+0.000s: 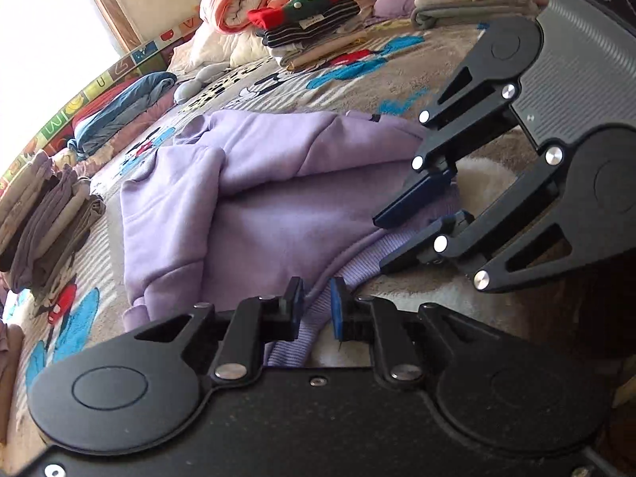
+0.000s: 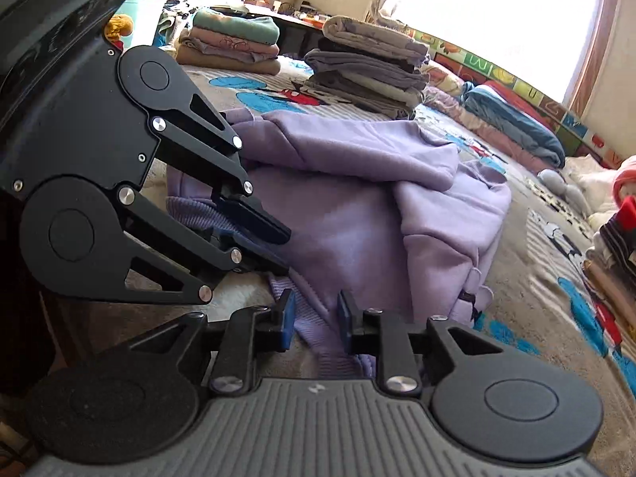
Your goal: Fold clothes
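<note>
Left gripper [image 1: 317, 308]: fingers stood narrowly apart astride the ribbed hem [image 1: 349, 274] of the lilac sweatshirt [image 1: 254, 198]. The band ran up between the blue pads [image 1: 337, 310], but a gap showed on either side, so no firm pinch yet; judged poised to close.

Right gripper [image 2: 316, 324]: fingers likewise parted, the ribbed band lying in the gap without being squeezed. In the left wrist view the right gripper entered from 3 o'clock, its tips at the same hem edge, just beside the left one.

Judgement: both tools sat on the hem because it is the near, straight edge. Two grips close together there would let the lower body be lifted and carried over toward 12 o'clock as one fold.

Sweatshirt: lay on the bed [image 1: 397, 75], on a cartoon-print cover, body spread toward 12 o'clock, one sleeve [image 1: 167, 214] already doubled across the front at 10 o'clock. Partly folded, not finished.

Surroundings: a folded stack in greys and browns [image 1: 43, 222] at 9 o'clock in the left wrist view, a striped stack with a red-and-green top [image 1: 310, 16] at 12 o'clock; presumably where the finished piece belongs.
</note>
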Tool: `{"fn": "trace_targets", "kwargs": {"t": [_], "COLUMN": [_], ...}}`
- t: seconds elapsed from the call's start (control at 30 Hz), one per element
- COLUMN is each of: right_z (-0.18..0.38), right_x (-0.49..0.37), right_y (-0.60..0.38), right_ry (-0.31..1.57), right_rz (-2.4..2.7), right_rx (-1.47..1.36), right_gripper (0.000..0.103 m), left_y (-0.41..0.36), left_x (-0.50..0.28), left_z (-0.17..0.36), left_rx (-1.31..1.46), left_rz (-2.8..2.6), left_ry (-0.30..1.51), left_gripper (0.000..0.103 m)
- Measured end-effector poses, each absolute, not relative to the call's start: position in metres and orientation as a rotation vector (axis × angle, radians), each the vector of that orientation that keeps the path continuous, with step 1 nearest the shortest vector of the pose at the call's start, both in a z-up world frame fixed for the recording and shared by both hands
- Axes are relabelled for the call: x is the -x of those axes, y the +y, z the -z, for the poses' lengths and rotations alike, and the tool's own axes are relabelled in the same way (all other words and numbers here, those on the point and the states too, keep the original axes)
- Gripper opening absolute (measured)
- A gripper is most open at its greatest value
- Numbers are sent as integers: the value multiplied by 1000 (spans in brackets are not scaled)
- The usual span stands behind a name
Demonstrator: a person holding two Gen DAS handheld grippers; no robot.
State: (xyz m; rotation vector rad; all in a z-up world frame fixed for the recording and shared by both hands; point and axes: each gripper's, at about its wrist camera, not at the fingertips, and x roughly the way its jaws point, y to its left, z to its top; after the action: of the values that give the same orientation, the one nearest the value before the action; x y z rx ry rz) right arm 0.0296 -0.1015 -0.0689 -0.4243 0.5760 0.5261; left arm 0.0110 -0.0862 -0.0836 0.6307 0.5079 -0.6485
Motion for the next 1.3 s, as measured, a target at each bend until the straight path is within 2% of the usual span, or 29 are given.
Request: {"fn": "trace_targets", "kwargs": {"t": [0.07,0.13,0.2,0.27,0.37,0.5,0.8,1.03,1.3], "right_z": [66,60,53,46,45,55,75,81,84], "right_x": [-20,-3,12,21,27,19,-1,-6,-5], "right_y": [-109,-115,-121,-130,-144,-159,-155,-148,-142], "right_ry": [576,534,458,396,353,417,508,453,362], "right_rz": [-557,-601,-589,-551,-465,-419,-424,-437,-457], "right_rx": [408,411,431,444,520,574,643,657,739], "right_gripper": [25,27,37,37,39,55,57,57,59], "left_y": [-74,-61,-46,-30,-15,-6,-2,-8,-16], "left_x": [2,13,19,16,12,7,3,-13,-6], "left_z": [80,73,64,58,59,74,102,109,111], "left_rx": [-658,-679,-680,-691,-764,-852,-975,-893,-935], "left_rz": [675,666,638,596,532,517,533,547,536], "left_ry": [468,422,375,336,316,334,327,247,191], "left_gripper": [22,44,45,49,51,51,53,53,53]}}
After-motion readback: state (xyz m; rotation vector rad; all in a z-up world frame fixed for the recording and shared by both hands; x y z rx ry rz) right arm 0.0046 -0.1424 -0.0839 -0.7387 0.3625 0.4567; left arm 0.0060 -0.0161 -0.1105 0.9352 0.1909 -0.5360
